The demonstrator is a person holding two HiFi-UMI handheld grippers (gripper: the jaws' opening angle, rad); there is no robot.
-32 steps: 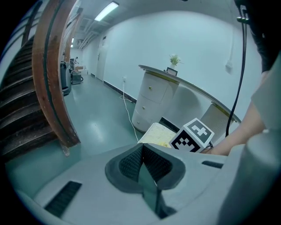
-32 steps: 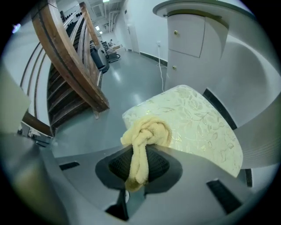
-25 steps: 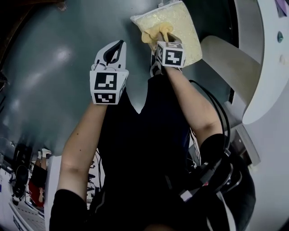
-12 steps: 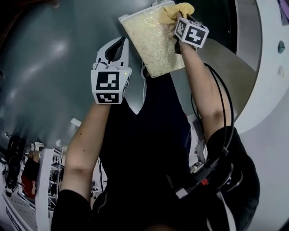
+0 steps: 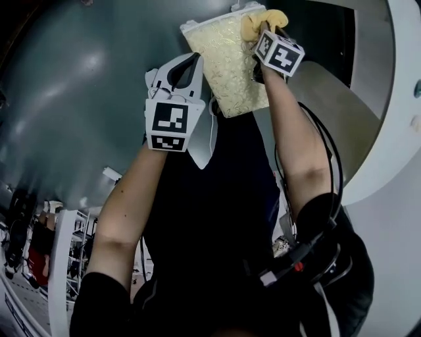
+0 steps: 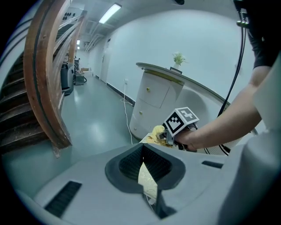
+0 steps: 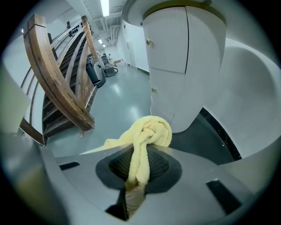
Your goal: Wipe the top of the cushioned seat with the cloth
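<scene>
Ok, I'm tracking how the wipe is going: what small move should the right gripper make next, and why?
Probably draw the cloth back across the cushioned seat toward the person. The right gripper is shut on the cloth at the seat's far right corner, and most of the top lies bare nearer the body. The left gripper is shut and empty beside the seat.

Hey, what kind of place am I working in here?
Probably a lobby or hallway of an office-like building: a long corridor with a glossy floor and ceiling strip lights, a curved wooden staircase, and a white curved counter with a small plant on top.
</scene>
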